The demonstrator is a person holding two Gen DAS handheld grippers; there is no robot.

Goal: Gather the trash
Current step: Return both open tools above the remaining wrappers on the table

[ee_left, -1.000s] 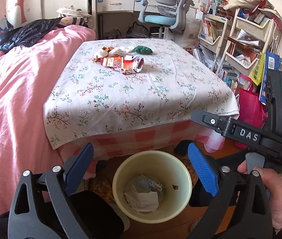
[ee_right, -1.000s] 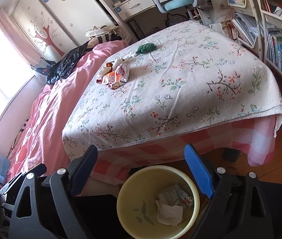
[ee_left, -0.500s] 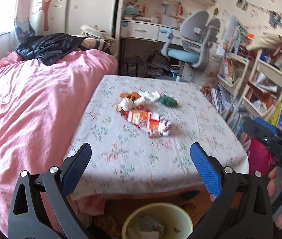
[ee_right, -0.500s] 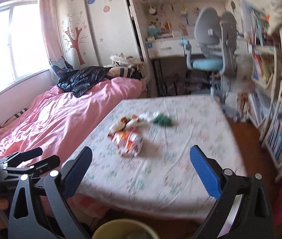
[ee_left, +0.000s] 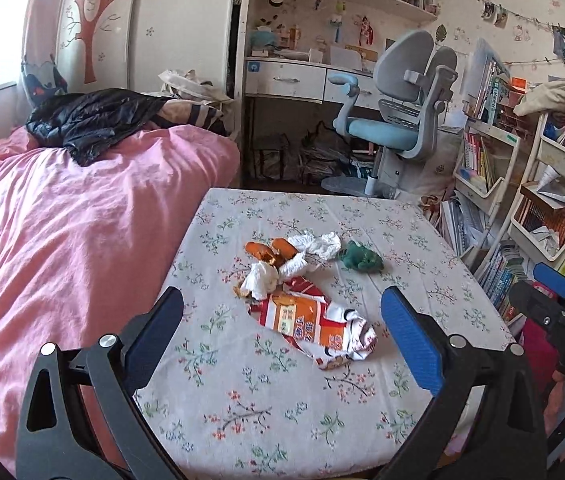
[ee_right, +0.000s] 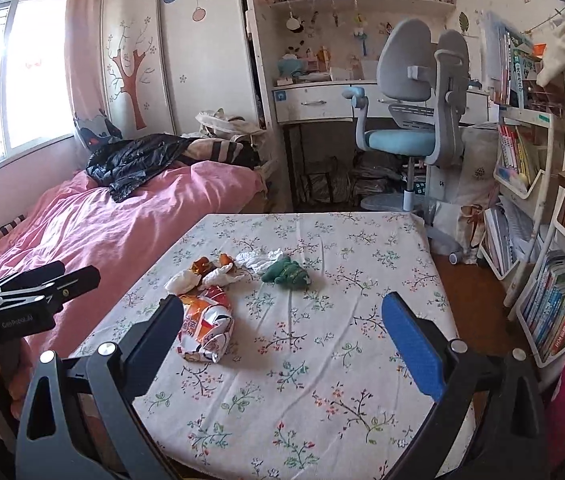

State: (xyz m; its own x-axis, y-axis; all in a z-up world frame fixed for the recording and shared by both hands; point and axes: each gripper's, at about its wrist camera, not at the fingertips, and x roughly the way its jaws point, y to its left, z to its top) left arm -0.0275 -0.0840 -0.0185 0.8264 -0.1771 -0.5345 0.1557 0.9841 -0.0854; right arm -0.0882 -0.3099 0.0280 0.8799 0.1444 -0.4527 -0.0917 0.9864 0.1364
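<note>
Now, left wrist view: the yellow waste bin with crumpled paper that filled the lower frame a second ago is out of sight, and the view has swung up over the floral tablecloth (ee_left: 266,408), so I judge the last drop is done and a fresh pick is being lined up. Left gripper (ee_left: 282,328) empty, blue pads wide apart, hovering above the near half of the cloth with the orange-and-white snack wrapper (ee_left: 310,326) lying between them in frame, not touched. Wrapper is flattened, crinkled, glossy, one end torn open and curling. Just beyond it on the cloth: white crumpled tissues (ee_left: 314,246) and a small orange foil piece (ee_left: 260,252), bunched and touching; a dark green wad (ee_left: 360,258), cloth or plush, cannot tell, sits just right of the tissues. Right gripper's black body shows at the cloth's right edge. Right wrist view: right gripper (ee_right: 282,330) also empty, pads spread, low over the near edge of the tablecloth (ee_right: 322,380). Snack wrapper (ee_right: 206,328) lies beside its left pad; tissues (ee_right: 218,276) and green wad (ee_right: 284,274) farther in, mid-cloth. Left gripper's body sits off the cloth's left side, over the pink bedspread (ee_right: 122,232).
</note>
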